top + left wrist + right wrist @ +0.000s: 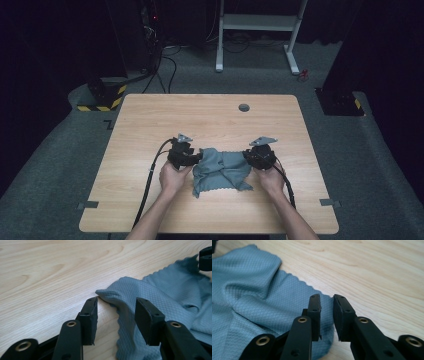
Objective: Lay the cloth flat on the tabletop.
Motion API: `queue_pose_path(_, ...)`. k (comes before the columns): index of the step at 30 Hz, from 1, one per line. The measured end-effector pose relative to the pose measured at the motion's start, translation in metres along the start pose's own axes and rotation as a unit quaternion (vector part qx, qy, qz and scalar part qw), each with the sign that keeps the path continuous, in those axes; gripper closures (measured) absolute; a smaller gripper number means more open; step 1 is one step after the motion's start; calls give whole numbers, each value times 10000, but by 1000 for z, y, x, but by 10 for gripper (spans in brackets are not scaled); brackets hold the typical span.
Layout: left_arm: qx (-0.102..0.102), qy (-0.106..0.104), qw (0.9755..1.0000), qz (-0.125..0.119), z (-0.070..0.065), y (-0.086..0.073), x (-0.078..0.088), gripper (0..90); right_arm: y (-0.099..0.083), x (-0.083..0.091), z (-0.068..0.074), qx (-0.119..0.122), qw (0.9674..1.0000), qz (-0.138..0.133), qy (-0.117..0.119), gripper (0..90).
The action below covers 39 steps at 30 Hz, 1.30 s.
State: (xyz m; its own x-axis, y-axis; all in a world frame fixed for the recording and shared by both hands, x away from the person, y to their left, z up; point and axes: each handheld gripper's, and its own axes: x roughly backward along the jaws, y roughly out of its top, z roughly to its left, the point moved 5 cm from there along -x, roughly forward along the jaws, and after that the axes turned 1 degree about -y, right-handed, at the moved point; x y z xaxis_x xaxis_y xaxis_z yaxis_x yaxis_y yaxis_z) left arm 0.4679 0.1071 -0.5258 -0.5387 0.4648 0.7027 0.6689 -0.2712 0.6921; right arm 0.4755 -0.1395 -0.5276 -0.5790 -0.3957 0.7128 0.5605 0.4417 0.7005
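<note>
A crumpled blue-grey cloth [222, 170] lies on the wooden table [210, 120], between the two hand-held grippers. My left gripper [198, 156] sits at the cloth's left edge. In the left gripper view it [116, 305] is open wide, with a folded corner of the cloth [110, 293] lying between its jaws and touching neither pad. My right gripper [246, 156] is at the cloth's right edge. In the right gripper view it [327, 301] stands just above a scalloped corner of the cloth [249, 290], its jaws a narrow gap apart and the fabric flat beneath.
The table has a round cable hole [244, 107] near its far edge and grey tape marks [88, 205] at the front corners. Cables trail from both grippers toward the person. On the floor behind are a white desk frame [260, 22] and a yellow-striped stand base [102, 97].
</note>
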Motion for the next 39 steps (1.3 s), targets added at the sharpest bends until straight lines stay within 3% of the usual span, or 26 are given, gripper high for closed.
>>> queue_pose_path(4,-86,31,9999,136,-4,2,-10,540,-2,-8,1,5,9999,125,-31,751)
queue_pose_path(6,-149,50,9996,235,-5,3,-16,646,-4,-13,0,-1,9997,208,-92,774)
queue_pose_path(8,-294,127,9989,339,-7,4,-24,775,-6,-18,-2,74,9991,363,-198,871)
queue_pose_path(11,-398,99,9983,412,-9,4,-26,900,-7,-20,-5,41,9986,441,-281,900)
queue_pose_path(13,-419,103,9982,422,-9,4,-26,900,-7,-20,-6,19,9986,435,-307,900)
queue_pose_path(18,-587,469,9966,349,3,7,-10,900,-5,-15,-13,-41,9989,307,-363,900)
queue_pose_path(20,-476,362,9977,310,6,7,-7,887,-5,-14,-13,-100,9991,271,-310,893)
queue_pose_path(21,-476,362,9977,310,6,7,-7,789,-5,-14,-13,-100,9991,271,-310,893)
queue_pose_path(22,-405,297,9983,307,5,6,-6,723,-4,-14,-12,-140,9994,204,-248,788)
queue_pose_path(23,-425,353,9980,306,5,6,-7,723,-4,-14,-12,-140,9994,204,-248,788)
queue_pose_path(25,-481,441,9972,374,5,3,-14,570,-4,-15,-12,-148,9991,221,-336,695)
queue_pose_path(27,-443,465,9970,421,4,1,-19,522,-6,-17,-13,-196,9988,290,-345,684)
queue_pose_path(31,-436,532,9964,495,5,-1,-24,521,-9,-19,-15,-229,9984,405,-331,704)
queue_pose_path(37,-567,429,9959,556,2,-1,-27,620,-9,-19,-13,-145,9987,453,-160,854)
queue_pose_path(39,-607,307,9961,568,-1,-1,-27,768,-7,-20,-11,-100,9985,519,-107,890)
